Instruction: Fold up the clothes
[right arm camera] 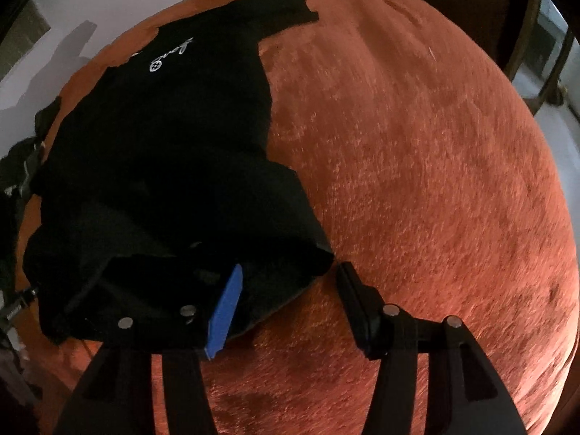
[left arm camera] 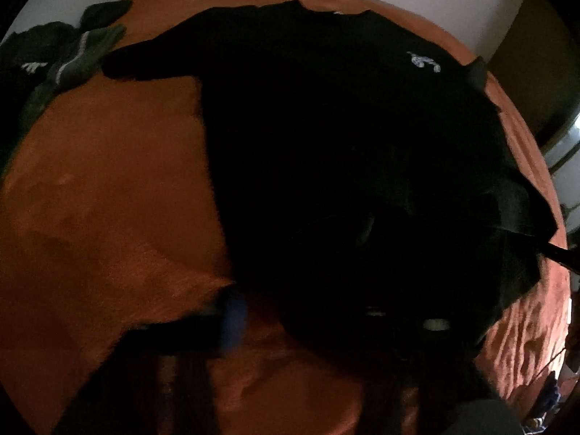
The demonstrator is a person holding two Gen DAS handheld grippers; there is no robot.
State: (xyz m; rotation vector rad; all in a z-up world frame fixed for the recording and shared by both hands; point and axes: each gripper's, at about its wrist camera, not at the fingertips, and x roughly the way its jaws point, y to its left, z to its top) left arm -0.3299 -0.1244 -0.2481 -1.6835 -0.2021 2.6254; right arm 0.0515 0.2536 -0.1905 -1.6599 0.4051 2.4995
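Observation:
A black T-shirt (left arm camera: pixel 326 137) with a small white chest print lies spread on the rust-orange bed cover (left arm camera: pixel 108 188). My left gripper (left arm camera: pixel 304 290) is open at the shirt's near hem. Its blue-padded finger (left arm camera: pixel 232 322) is over the cover, while the other finger is lost in the dark against the cloth. In the right wrist view the same T-shirt (right arm camera: pixel 174 137) has a side folded inward. My right gripper (right arm camera: pixel 290 268) is open with the shirt's near corner between its fingers. The blue pad (right arm camera: pixel 224 311) rests above the cloth and the bare finger (right arm camera: pixel 357 301) is just off its edge.
A heap of dark green clothes (left arm camera: pixel 72 58) sits at the bed's far left edge. Bare orange bed cover (right arm camera: pixel 417 181) stretches to the right of the shirt. A white wall is behind the bed, and wooden furniture (right arm camera: pixel 525 36) stands at the far right.

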